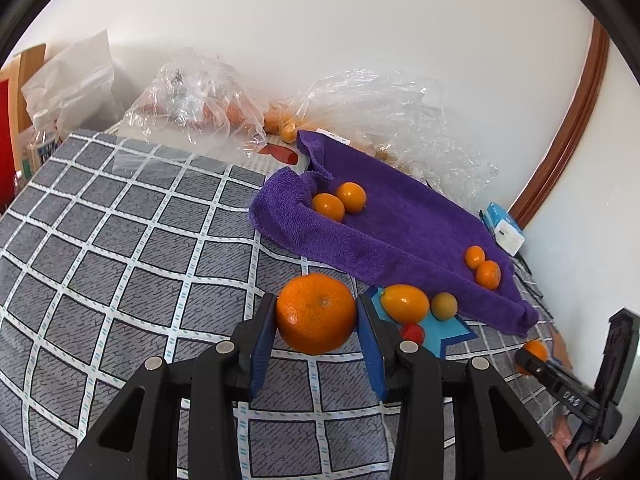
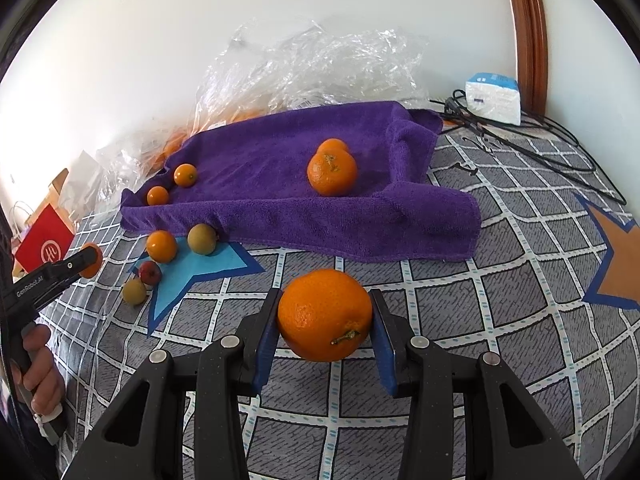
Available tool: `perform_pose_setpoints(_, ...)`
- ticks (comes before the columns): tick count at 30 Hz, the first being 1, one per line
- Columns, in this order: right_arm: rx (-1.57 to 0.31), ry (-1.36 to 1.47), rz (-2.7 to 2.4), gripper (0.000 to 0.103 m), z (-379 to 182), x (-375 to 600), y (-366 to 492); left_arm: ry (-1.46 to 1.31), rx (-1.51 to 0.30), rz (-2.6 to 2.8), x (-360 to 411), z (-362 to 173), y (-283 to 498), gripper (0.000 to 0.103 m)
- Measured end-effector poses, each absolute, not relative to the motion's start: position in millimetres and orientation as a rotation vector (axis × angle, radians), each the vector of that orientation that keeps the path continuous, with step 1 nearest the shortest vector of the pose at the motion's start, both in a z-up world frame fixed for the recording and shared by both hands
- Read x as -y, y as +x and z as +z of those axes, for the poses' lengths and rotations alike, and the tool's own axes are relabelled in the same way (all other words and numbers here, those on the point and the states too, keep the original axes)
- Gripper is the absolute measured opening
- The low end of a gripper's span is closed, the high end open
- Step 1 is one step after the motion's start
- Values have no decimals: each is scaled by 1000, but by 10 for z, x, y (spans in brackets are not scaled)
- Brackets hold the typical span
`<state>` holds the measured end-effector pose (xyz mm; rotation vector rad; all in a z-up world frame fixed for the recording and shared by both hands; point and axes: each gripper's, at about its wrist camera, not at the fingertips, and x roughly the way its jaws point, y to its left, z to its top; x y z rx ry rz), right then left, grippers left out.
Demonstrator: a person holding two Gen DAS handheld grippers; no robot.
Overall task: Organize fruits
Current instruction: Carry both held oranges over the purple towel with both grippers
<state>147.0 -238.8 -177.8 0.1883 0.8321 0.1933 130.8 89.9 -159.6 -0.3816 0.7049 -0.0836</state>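
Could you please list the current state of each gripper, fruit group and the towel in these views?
left gripper: shut on a tangerine
right gripper: shut on an orange
purple towel: spread out, edges rumpled
small fruits: loose at the blue star
oranges on towel: resting

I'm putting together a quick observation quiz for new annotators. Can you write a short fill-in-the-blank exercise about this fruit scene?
1. Each gripper, left and right, has its jaws closed on an ____.
2. The towel spread on the bed is ____ in colour.
3. The small red fruit lies on a blue ____-shaped patch.
4. Behind the towel, against the wall, lie crumpled clear ____ bags.

Missing words: orange; purple; star; plastic
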Motion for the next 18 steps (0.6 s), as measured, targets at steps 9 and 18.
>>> perform_pose_setpoints(9,-789,209,186,42,-1479,2525,1582,-395,-690,-116,-870,-1242,1490,37)
perform_pose_setpoints(18,-720,141,157,42,-1023,2527,2254,-323,-692,-98,-702,-901,2013,37)
